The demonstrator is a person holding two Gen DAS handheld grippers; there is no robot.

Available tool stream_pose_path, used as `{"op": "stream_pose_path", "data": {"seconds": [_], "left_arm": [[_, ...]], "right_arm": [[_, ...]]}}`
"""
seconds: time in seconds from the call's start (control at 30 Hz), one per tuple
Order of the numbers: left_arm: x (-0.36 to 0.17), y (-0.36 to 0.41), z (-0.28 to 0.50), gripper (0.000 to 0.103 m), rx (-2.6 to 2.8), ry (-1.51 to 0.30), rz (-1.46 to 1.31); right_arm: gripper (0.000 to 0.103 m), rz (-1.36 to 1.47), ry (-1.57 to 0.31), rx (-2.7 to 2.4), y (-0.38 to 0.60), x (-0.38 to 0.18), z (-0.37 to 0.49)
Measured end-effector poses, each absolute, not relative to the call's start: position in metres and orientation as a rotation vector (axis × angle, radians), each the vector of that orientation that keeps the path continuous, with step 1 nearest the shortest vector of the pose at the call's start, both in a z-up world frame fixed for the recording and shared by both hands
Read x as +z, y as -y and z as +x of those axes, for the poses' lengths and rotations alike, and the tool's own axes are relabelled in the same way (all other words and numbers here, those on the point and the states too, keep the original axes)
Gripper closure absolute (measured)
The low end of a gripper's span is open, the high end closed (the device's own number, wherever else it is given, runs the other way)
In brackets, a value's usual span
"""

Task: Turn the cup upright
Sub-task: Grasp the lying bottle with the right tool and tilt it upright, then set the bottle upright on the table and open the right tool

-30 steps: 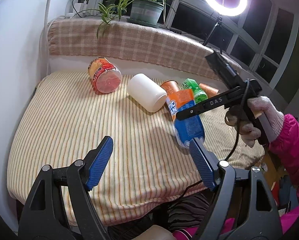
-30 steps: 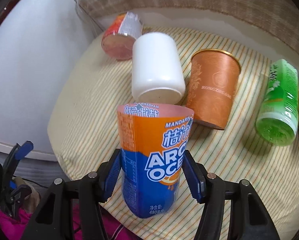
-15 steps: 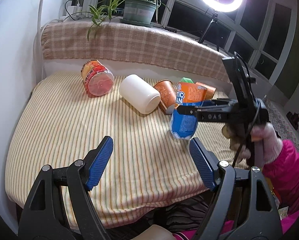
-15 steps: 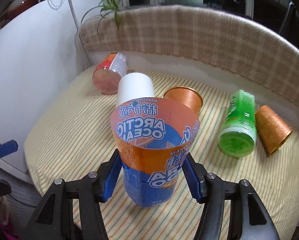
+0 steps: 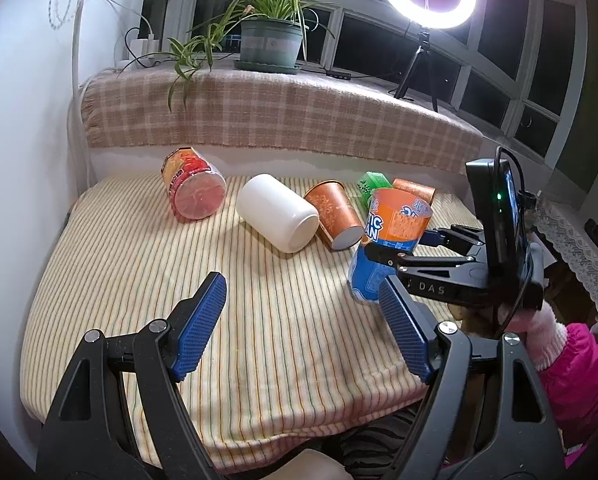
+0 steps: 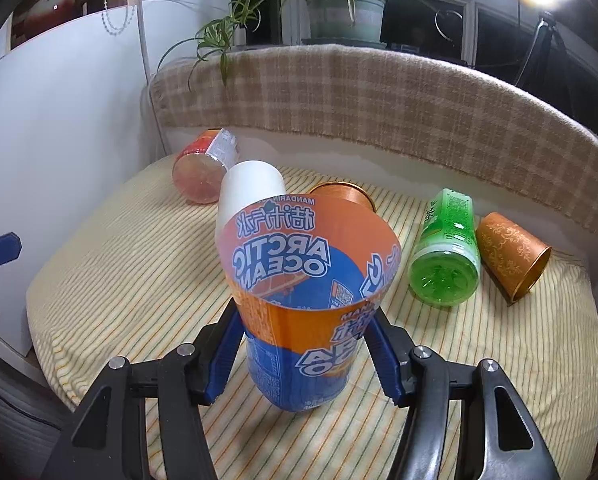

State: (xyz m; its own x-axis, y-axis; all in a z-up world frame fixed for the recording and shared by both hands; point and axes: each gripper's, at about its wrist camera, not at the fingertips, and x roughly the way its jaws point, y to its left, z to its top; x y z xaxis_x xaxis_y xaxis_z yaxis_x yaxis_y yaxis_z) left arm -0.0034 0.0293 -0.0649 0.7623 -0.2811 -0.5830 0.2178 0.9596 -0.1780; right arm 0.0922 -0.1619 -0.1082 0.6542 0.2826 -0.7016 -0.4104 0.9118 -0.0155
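Right gripper (image 6: 305, 354) clamps Arctic Ocean cup (image 6: 307, 292) mid-body, mouth up, base near striped cloth (image 6: 139, 264) at near right; grip low for stable set-down. Left gripper (image 5: 299, 332) wide, idle.

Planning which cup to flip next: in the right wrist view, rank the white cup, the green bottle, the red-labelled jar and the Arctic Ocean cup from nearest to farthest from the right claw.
1. Arctic Ocean cup, held in the right claw, mouth up.
2. White cup, on its side just behind, left of centre.
3. Green bottle, lying to the right; close to the white cup in rank, hard to call.
4. Red-labelled jar, far left, by the back edge.
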Motion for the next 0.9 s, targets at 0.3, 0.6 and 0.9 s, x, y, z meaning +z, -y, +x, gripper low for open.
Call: {"op": "stream_pose_path", "data": {"seconds": [0.3,0.6,0.9], "left_arm": [[-0.067,-0.027,-0.003,0.022,-0.281,-0.654,-0.099],[-0.066,-0.024,-0.002,0.022,-0.29,-0.643,-0.097],[-0.054,-0.02,-0.004,0.022,-0.252,-0.56,-0.111]], "right_arm": [[0.04,-0.143,-0.721,0.392,0.17,-0.112,0.082],[0.023,-0.145,-0.676,0.407,0.173,-0.103,0.068],[0.016,-0.092,-0.611,0.381,0.193,-0.081,0.031]]}}
